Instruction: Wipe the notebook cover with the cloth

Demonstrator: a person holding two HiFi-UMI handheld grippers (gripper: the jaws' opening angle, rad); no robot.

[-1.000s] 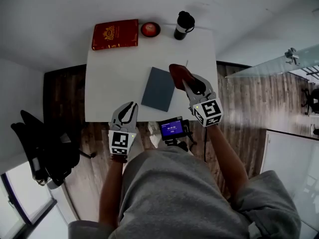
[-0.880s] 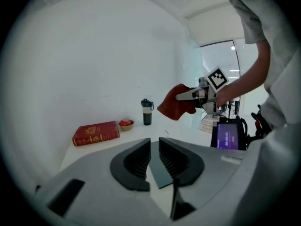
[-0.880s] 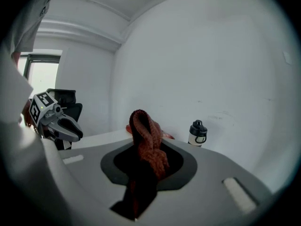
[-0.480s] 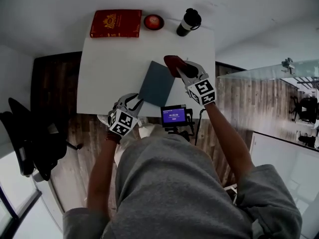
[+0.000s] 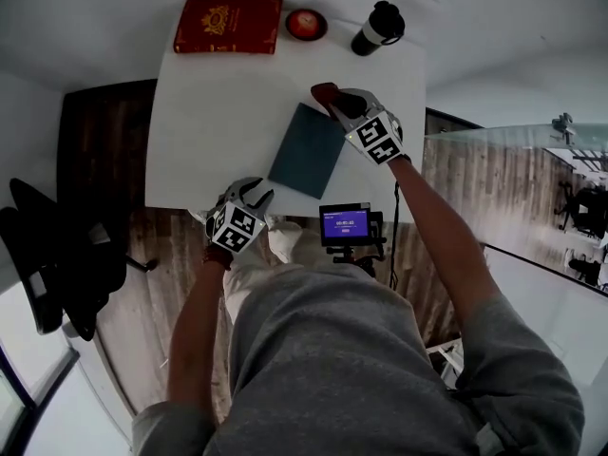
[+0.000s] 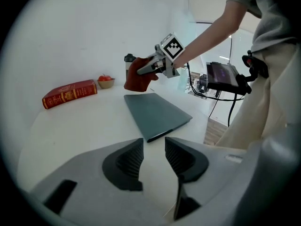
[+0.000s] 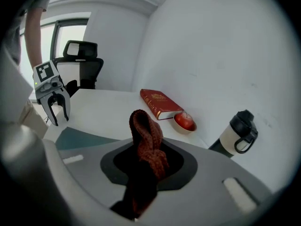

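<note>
A dark teal notebook (image 5: 308, 150) lies closed on the white table (image 5: 218, 112), also seen in the left gripper view as the notebook (image 6: 156, 114). My right gripper (image 5: 340, 103) hangs over the notebook's far right corner, shut on a dark red knitted cloth (image 7: 146, 147); the cloth (image 5: 325, 92) pokes out past its tips. My left gripper (image 5: 253, 192) is at the table's near edge, left of the notebook and apart from it. Its jaws are opening, with nothing between the pads (image 6: 130, 161).
A red book (image 5: 228, 12), a small bowl with a red fruit (image 5: 306, 23) and a black-and-white travel mug (image 5: 377, 28) stand along the table's far edge. A device with a lit blue screen (image 5: 346, 225) sits at the near edge. A black office chair (image 5: 43, 255) stands left.
My right gripper has carried the cloth farther out to the notebook's far corner. My left gripper's jaws have spread apart and it has stayed near the table's front edge.
</note>
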